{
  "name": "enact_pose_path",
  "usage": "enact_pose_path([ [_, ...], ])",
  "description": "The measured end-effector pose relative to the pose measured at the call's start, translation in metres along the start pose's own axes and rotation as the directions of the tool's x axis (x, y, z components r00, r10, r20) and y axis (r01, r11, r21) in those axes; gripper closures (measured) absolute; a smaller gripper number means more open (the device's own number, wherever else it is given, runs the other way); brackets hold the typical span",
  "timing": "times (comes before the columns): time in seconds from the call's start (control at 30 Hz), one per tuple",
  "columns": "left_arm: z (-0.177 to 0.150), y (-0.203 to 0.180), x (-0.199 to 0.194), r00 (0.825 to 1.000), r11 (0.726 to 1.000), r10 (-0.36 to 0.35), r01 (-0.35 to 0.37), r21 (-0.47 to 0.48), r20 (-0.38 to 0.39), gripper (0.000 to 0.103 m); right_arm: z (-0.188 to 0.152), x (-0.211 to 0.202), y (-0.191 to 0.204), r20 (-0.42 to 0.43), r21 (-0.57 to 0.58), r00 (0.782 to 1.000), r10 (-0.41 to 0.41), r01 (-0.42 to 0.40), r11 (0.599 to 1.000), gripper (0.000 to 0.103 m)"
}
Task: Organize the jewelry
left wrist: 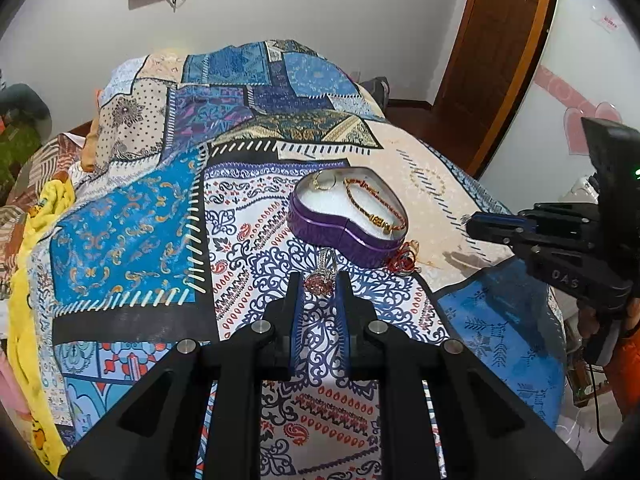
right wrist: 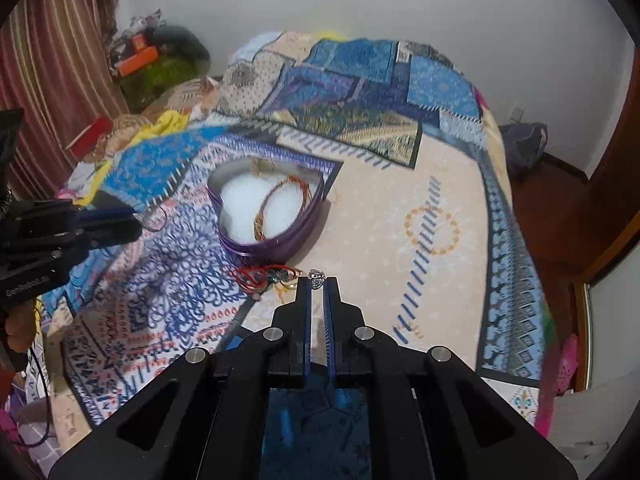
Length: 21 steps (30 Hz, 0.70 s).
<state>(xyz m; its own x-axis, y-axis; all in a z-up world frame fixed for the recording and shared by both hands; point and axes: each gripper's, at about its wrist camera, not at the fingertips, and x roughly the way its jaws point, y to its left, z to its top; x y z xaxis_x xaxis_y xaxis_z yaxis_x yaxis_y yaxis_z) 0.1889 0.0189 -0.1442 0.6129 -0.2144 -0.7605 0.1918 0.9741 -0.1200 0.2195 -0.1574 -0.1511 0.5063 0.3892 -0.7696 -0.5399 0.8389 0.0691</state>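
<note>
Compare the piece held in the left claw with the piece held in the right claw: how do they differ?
The ring in the left claw carries a reddish-pink cluster and looks larger; the piece in the right claw is a small clear, silvery one. Shared: each is pinched at the claw's tips, outside the purple heart-shaped box.

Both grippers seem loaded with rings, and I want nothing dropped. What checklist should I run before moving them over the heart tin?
1. Left gripper pinching the pink-stone ring: ok, the ring sits between its tips.
2. Right gripper shut on the small clear-stone ring: ok, though only at the very tips.
3. Purple heart tin open, no lid on it: ok.
4. Free white padding inside, beside the beaded bracelet: ok.
5. Red cord bracelet still lying outside the tin: not ok.
6. Grip firmness on either ring: cannot tell.
</note>
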Motion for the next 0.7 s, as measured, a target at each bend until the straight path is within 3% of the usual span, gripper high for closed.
enact_pose_path([
  [0.37, 0.016, -0.007, -0.020, 0.998, 1.000, 0.007, -0.008, 0.021, 0.060, 0.088, 0.015, -0.026, 0.012, 0.090, -0.004, 0.996, 0.002, -0.001, 1.000, 0.098],
  [0.7, 0.040, -0.007, -0.014, 0.995, 0.999, 0.003, -0.007, 0.041, 0.095, 0.088, 0.031, -0.027, 0.017, 0.142, 0.001, 0.989, 0.028, -0.028, 1.000, 0.098],
])
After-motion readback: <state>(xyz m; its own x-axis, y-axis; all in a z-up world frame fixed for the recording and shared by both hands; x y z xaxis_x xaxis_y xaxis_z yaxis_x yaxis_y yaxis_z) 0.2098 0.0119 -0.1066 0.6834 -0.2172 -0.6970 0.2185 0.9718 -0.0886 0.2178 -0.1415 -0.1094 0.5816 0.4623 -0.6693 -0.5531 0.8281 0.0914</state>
